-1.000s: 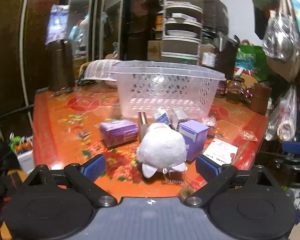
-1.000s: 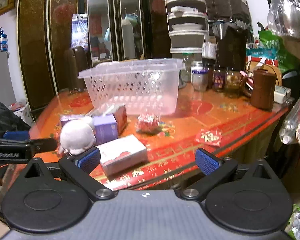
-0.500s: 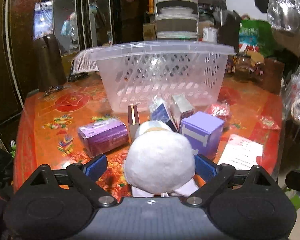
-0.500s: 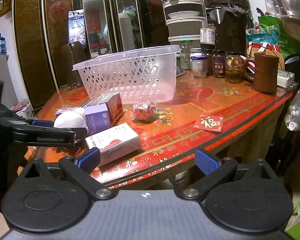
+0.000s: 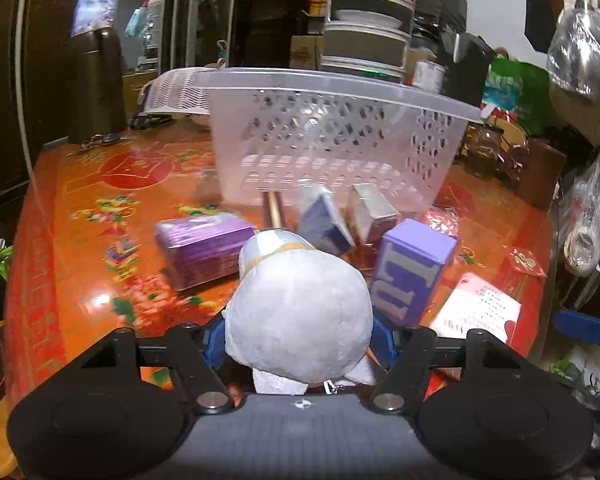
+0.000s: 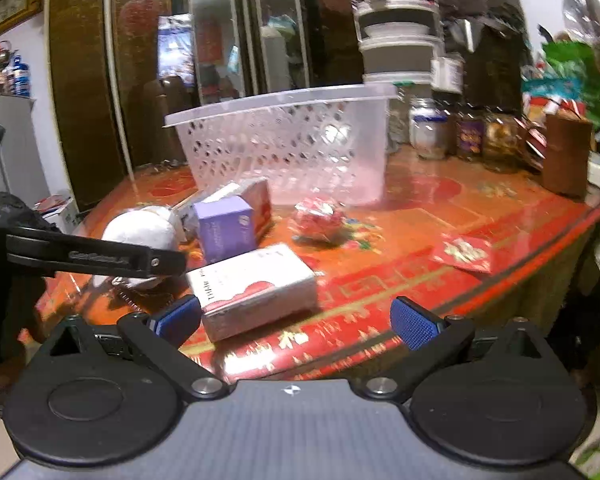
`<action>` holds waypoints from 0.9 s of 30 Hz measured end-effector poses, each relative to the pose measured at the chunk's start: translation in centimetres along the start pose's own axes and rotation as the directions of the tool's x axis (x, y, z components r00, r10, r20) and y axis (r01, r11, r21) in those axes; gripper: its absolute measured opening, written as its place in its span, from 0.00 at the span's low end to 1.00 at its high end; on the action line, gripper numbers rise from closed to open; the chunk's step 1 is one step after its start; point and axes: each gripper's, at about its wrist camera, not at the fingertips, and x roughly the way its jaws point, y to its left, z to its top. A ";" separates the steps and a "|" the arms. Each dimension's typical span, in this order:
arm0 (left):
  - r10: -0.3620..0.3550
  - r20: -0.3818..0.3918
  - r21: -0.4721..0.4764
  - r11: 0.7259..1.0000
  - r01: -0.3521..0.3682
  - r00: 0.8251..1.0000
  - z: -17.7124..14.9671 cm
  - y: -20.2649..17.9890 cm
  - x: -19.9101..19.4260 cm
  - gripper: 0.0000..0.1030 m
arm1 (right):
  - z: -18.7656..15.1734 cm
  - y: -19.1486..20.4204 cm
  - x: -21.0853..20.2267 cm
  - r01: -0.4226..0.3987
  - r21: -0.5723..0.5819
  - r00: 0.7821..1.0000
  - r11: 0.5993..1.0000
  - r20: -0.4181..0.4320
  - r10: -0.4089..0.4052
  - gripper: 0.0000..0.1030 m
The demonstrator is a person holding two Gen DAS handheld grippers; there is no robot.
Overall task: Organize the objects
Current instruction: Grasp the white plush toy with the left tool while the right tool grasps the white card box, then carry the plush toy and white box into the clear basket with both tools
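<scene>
My left gripper (image 5: 298, 342) is shut on a white plush toy (image 5: 300, 312), its blue pads pressed into both sides; the toy also shows in the right wrist view (image 6: 140, 234). Behind the toy stand a lilac box (image 5: 414, 268), a purple packet (image 5: 204, 248) and several small boxes, in front of a clear plastic basket (image 5: 332, 140). My right gripper (image 6: 296, 320) is open and empty at the table's front edge, with a white and red box (image 6: 256, 288) just beyond its left pad. The basket (image 6: 288, 140) looks empty.
A red foil packet (image 6: 320, 220) and a red envelope (image 6: 462, 254) lie on the orange patterned table (image 6: 420, 208). Jars (image 6: 470, 138) and a brown canister (image 6: 566, 156) stand at the back right. A white card (image 5: 476, 312) lies near the right table edge.
My left gripper moved forward around the plush toy and closed on it. My right gripper moved closer to the table edge and stayed open.
</scene>
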 end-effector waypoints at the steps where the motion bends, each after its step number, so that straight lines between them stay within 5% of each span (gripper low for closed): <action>1: -0.003 0.003 -0.005 1.000 0.003 1.000 -0.1 0.5 -0.3 0.68 | -0.1 0.2 0.3 -0.007 -0.007 1.000 1.000 0.016 0.007 1.00; 6: -0.046 0.001 -0.072 0.996 0.046 0.999 -0.3 2.5 -0.7 0.68 | -0.3 0.9 1.7 -0.035 -0.041 0.997 0.999 0.070 0.038 1.00; 18: -0.052 0.006 -0.064 0.997 0.053 0.999 -0.5 2.1 -0.5 0.69 | -2.0 2.8 3.0 0.027 -0.130 0.991 0.991 0.134 -0.010 1.00; 27: -0.051 0.013 -0.059 0.997 0.052 0.999 -0.6 1.9 -0.6 0.69 | -2.8 2.3 2.9 0.021 -0.131 0.980 0.991 0.201 0.006 0.83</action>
